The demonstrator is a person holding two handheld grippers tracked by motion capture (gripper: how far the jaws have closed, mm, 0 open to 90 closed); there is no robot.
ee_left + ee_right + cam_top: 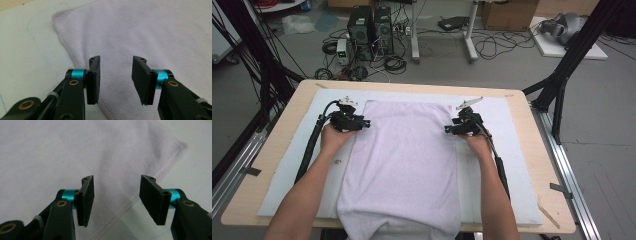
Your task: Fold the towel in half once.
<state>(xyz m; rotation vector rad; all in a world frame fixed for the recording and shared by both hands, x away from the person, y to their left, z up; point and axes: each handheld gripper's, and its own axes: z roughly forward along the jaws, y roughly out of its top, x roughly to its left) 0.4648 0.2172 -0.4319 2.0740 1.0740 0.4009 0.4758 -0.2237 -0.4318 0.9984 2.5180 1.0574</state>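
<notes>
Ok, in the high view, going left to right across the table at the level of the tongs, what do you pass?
Bare wooden table edge → white mat → left tongs → lavender towel → right tongs → white mat again.

A pale lilac terry towel is lying spread flat and lengthwise down the middle of a white mat on the worktop, its far edge running straight across. Its near end is draping over the worktop's front edge. A stitched hem is running along its long sides, and the far corners are lying flat.
</notes>
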